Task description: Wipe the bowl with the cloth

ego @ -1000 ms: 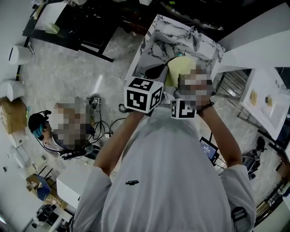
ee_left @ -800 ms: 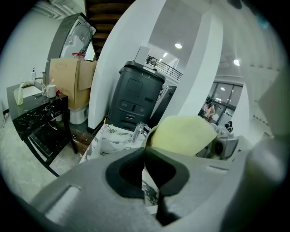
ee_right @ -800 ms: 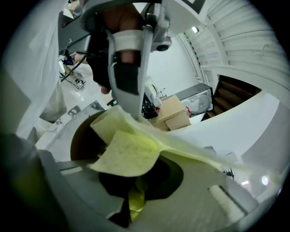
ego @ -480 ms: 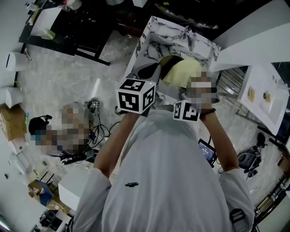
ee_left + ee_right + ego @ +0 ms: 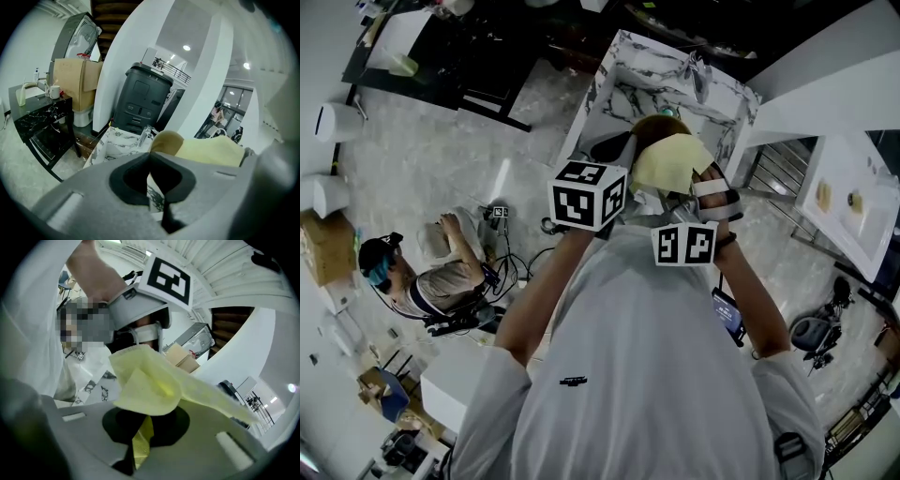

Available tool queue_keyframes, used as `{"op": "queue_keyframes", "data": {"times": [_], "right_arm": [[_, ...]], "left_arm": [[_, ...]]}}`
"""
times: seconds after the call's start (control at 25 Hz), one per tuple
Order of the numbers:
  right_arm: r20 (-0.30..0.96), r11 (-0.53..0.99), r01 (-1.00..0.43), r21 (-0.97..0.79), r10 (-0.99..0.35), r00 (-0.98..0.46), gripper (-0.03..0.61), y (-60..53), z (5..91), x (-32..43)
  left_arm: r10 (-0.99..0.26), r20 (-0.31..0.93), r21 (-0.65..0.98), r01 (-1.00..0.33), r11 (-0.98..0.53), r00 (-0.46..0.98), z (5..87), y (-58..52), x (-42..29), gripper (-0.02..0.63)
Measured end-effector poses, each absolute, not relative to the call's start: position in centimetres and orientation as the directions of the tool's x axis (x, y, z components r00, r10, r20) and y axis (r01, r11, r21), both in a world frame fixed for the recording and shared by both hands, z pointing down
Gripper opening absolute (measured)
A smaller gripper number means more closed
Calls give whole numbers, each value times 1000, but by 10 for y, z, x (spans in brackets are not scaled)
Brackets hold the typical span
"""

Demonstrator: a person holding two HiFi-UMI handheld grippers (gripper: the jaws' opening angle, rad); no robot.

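In the head view a brown bowl [image 5: 661, 125] is held up over the marble sink [image 5: 623, 89]. A yellow cloth [image 5: 670, 161] is draped over most of it. My left gripper [image 5: 617, 148] is shut on the bowl's rim; in the left gripper view the bowl [image 5: 165, 140] and cloth [image 5: 211, 151] rise just past the closed jaws [image 5: 151, 158]. My right gripper [image 5: 694, 192] is shut on the cloth [image 5: 154, 385], which folds over its jaws [image 5: 146, 414] and hides the bowl in that view. The left gripper's marker cube [image 5: 168, 277] faces it close by.
A tap [image 5: 701, 75] stands at the sink's back edge. A person [image 5: 422, 281] sits on the floor at the left among cables. A black table [image 5: 441, 56] is at the upper left, and a white counter [image 5: 853, 197] at the right. Behind the sink stands a black bin [image 5: 143, 101].
The right gripper has rolled and shifted a little, dragging the cloth across the bowl so that more of the bowl is covered. The left gripper has stayed put.
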State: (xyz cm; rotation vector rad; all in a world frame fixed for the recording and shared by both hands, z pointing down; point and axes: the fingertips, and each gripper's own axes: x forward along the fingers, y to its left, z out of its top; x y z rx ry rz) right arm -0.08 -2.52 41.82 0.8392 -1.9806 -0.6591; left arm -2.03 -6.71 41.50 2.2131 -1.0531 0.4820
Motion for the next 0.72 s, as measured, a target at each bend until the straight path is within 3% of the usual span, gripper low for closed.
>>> {"op": "queue_keyframes", "data": {"times": [0.36, 0.72], "right_arm": [[357, 544, -626, 559, -839, -410, 14, -37, 379, 20], [293, 482, -786, 387, -873, -391, 14, -48, 374, 34]], "left_arm": [[-560, 558, 417, -790, -449, 613, 421, -69, -20, 7], [-538, 570, 510, -780, -362, 621, 444, -78, -26, 8]]}}
